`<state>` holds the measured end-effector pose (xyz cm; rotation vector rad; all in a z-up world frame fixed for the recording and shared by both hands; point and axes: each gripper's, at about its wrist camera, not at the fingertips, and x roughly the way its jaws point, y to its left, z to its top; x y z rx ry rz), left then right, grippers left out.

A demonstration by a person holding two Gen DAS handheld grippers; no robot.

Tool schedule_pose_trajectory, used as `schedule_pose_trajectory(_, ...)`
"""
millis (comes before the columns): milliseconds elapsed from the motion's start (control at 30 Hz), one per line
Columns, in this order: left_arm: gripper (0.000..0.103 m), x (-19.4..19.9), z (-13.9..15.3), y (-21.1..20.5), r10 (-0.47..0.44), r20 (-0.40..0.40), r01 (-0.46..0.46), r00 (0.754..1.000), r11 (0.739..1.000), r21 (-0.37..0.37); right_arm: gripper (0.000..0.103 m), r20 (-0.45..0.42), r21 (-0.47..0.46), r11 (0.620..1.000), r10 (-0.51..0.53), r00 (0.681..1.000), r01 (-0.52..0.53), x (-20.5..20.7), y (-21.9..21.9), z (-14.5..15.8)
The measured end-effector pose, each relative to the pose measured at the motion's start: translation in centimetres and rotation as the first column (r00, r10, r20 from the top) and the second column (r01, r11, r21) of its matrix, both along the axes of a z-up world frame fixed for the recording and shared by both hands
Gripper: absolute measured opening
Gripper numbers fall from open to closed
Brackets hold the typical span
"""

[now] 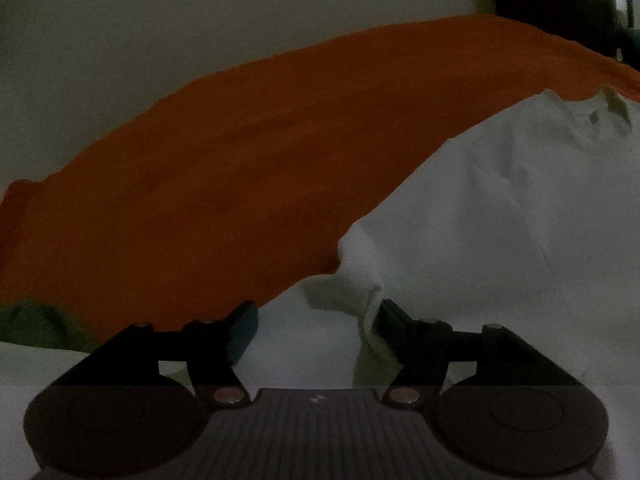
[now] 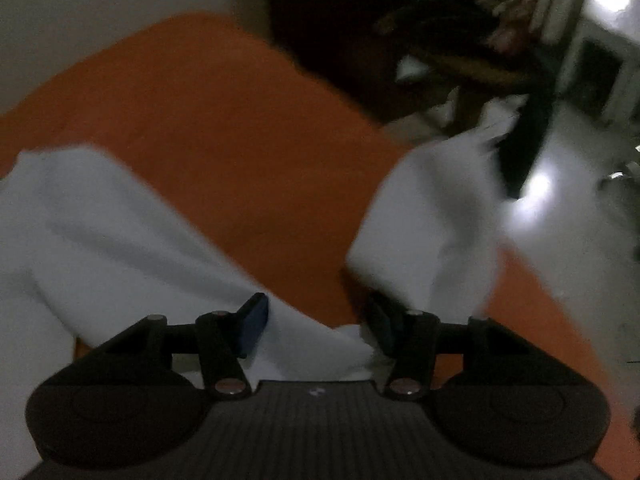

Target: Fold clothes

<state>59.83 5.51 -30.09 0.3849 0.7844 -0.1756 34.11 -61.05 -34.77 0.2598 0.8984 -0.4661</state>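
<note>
Left wrist view: both grippers gape unclenched over white garment covering orange cloth.

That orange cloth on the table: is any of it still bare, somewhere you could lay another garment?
Yes. The orange cloth lies bare in a wide band between the pale surface behind it and the white garment. From the right wrist, another bare patch shows between two white folds. It is crowded near the left gripper and right gripper, where white fabric bunches.
</note>
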Motion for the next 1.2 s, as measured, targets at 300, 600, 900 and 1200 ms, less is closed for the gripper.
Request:
schedule_pose_trajectory(300, 0.046, -5.3, 6.5, -6.5, -0.162, 0.19, 0.185, 0.968, 0.977, -0.11, 0.062, 0.071, 0.008, 0.982, -0.19, 0.979, 0.19, -4.6, -7.6, 4.9)
schedule_pose_trajectory(600, 0.046, -7.0, 5.0, -12.6, -0.246, 0.117, 0.264, 0.962, 0.95, -0.169, 0.008, 0.031, 0.242, 0.834, -0.517, 0.855, 0.495, -2.2, -14.7, 0.3)
schedule_pose_trajectory(900, 0.046, -7.3, 2.2, -15.0, -0.318, 0.07, 0.326, 0.945, 0.926, -0.19, 0.01, 0.215, 0.292, 0.582, -0.813, 0.541, 0.759, -14.7, -14.7, 11.1)
schedule_pose_trajectory(1200, 0.05, -6.9, -2.4, -16.0, -0.333, 0.066, 0.339, 0.941, 0.913, -0.226, 0.069, 0.097, 0.295, 0.662, -0.738, 0.668, 0.689, -14.4, -17.3, 6.6)
